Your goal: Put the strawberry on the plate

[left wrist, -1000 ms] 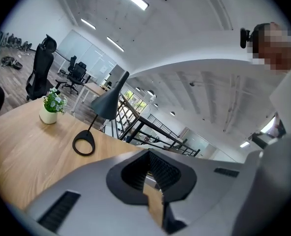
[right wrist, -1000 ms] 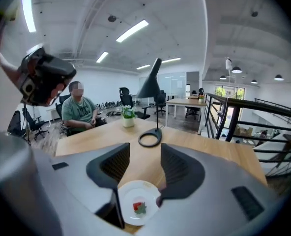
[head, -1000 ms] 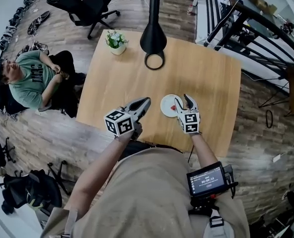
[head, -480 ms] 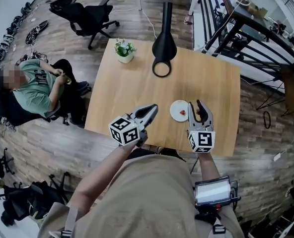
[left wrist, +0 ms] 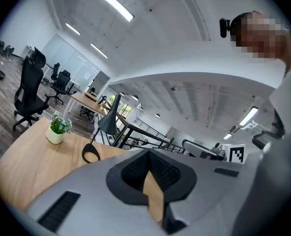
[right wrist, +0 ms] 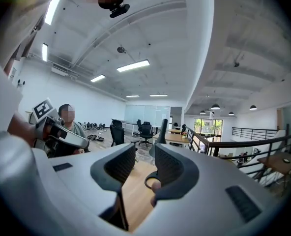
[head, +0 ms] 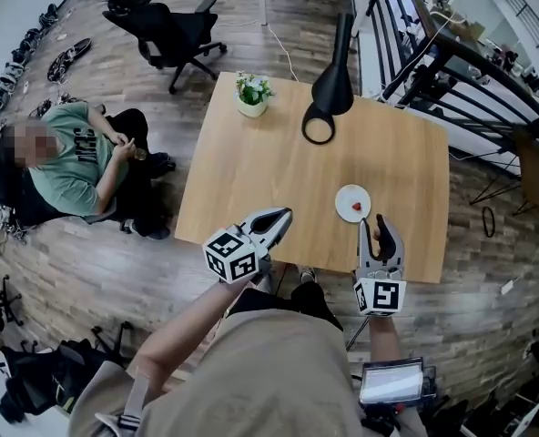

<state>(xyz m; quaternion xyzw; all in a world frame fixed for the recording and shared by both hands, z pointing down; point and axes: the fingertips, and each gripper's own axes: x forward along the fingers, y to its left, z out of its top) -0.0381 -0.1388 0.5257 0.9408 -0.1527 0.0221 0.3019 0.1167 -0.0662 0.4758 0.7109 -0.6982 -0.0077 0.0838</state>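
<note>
A small red strawberry (head: 358, 208) lies on the little white plate (head: 347, 197) near the front right of the wooden table (head: 269, 171). My right gripper (head: 379, 228) hovers just short of the plate, over the table's front edge. Its jaws stand partly apart with nothing between them, and the right gripper view shows only tabletop through that gap (right wrist: 145, 154). My left gripper (head: 279, 217) hangs at the front edge further left, well away from the plate. In the left gripper view its pads meet (left wrist: 146, 157), so it is shut and empty.
A black lamp (head: 331, 71) with a ring base (head: 318, 128) and a small potted plant (head: 251, 92) stand at the table's far side. A seated person (head: 69, 167) is to the left, an office chair (head: 169, 30) beyond, and a dark railing (head: 461, 62) to the right.
My right gripper has drawn back from the plate toward my body, and its jaws have narrowed. The strawberry stays on the plate. The left gripper has hardly moved.
</note>
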